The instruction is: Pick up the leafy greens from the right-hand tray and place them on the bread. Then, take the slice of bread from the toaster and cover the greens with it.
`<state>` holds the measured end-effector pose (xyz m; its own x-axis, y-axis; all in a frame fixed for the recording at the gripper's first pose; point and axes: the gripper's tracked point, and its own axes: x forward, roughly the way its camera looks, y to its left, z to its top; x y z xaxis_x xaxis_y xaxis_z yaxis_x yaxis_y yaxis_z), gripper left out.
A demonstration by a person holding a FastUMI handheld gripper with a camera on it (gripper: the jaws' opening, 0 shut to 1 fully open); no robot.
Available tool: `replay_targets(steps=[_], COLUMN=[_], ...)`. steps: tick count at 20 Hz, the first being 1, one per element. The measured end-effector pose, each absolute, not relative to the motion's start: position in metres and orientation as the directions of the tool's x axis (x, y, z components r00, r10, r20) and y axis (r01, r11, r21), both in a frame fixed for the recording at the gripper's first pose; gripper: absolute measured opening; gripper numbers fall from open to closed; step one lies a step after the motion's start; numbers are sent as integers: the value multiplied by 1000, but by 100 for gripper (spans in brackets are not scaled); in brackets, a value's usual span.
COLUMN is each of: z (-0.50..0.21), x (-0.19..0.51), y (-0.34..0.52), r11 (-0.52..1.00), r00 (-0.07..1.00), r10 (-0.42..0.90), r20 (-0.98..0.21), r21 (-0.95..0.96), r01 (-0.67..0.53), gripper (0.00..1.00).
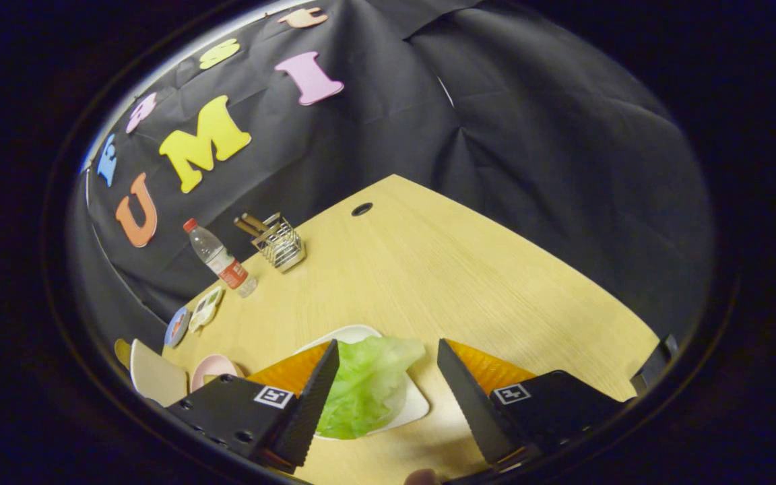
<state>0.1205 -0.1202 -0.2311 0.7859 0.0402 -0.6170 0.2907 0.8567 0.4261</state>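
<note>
Leafy greens [366, 385] lie on a white tray [412, 405] on the wooden table [469, 283], between the fingers and nearer the left finger [312, 397]. Gripper [388, 367] spread wide, fingers clear of the leaf, nothing pinched. Beyond, near the booth wall: water bottle [221, 259], wire holder [280, 242] with sticks, small dishes [213, 369] off to the left.

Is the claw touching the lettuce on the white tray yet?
Cannot tell. In the gripper view the open claw straddles the lettuce; one finger overlaps its edge.
</note>
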Motion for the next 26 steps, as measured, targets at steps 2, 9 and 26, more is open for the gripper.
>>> replay_targets(steps=[2,9,26], z=[-237,-250,-145], x=[126,133,116], y=[-119,-122,-87], r11=[859,849,843], r00=[776,754,886], r10=[40,28,103], r20=[-630,-656,-451], r21=[419,413,512], r01=[295,328,163], gripper=[92,39,0])
